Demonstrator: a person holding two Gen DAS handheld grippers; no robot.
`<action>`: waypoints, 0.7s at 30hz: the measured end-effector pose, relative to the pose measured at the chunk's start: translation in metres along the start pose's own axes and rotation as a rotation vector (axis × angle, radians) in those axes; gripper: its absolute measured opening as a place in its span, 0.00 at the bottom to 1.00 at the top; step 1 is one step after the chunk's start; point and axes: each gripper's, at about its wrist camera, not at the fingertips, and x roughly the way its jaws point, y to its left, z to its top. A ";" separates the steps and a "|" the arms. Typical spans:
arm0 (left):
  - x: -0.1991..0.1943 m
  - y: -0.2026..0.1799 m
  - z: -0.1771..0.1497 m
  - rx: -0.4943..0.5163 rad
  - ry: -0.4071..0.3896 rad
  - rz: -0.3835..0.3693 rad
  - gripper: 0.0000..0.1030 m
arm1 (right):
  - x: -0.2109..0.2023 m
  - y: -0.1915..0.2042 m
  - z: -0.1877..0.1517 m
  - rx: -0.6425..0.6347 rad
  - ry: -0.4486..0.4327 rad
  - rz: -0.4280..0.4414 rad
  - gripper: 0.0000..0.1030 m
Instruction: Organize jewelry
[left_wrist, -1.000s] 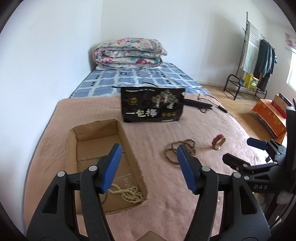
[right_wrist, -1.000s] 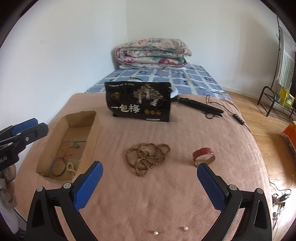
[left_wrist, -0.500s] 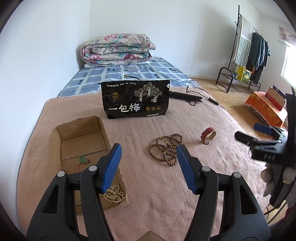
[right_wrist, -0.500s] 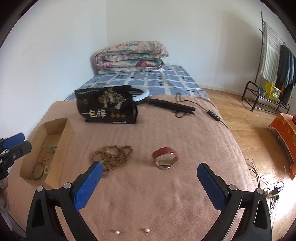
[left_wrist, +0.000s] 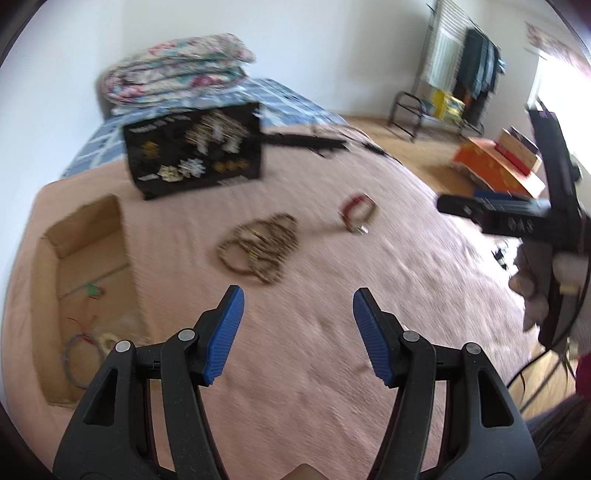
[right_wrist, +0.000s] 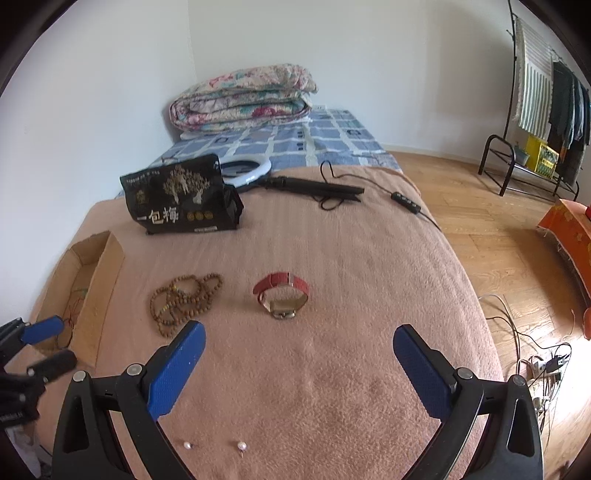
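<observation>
A brown wooden bead necklace (right_wrist: 183, 301) lies coiled on the pink blanket, also in the blurred left wrist view (left_wrist: 258, 247). A red-strap watch (right_wrist: 282, 297) (left_wrist: 356, 212) lies to its right. Two pearl earrings (right_wrist: 214, 445) lie near the front edge. A cardboard box (left_wrist: 85, 273) (right_wrist: 86, 284) at the left holds a pearl strand, a bangle and a red cord. My left gripper (left_wrist: 297, 334) is open and empty above the blanket, short of the beads. My right gripper (right_wrist: 297, 365) is open and empty, just short of the watch.
A black printed bag (right_wrist: 181, 201) stands behind the jewelry. A ring light with black stand and cable (right_wrist: 295, 181) lies behind it. A folded floral quilt (right_wrist: 243, 96) sits on the blue bedding. A clothes rack (right_wrist: 535, 122) and orange box (right_wrist: 565, 229) stand on the wooden floor at right.
The left gripper has swung right, away from the box and over the blanket, its view blurring. The right gripper has shifted right and now centres on the watch. Both stay open.
</observation>
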 end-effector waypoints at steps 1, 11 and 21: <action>0.003 -0.006 -0.004 0.013 0.011 -0.012 0.57 | 0.001 -0.001 -0.003 -0.004 0.010 0.003 0.99; 0.043 -0.046 -0.044 0.067 0.158 -0.123 0.27 | 0.030 -0.019 -0.050 0.100 0.204 0.172 0.78; 0.068 -0.062 -0.060 0.102 0.213 -0.148 0.21 | 0.056 0.001 -0.082 0.123 0.348 0.314 0.42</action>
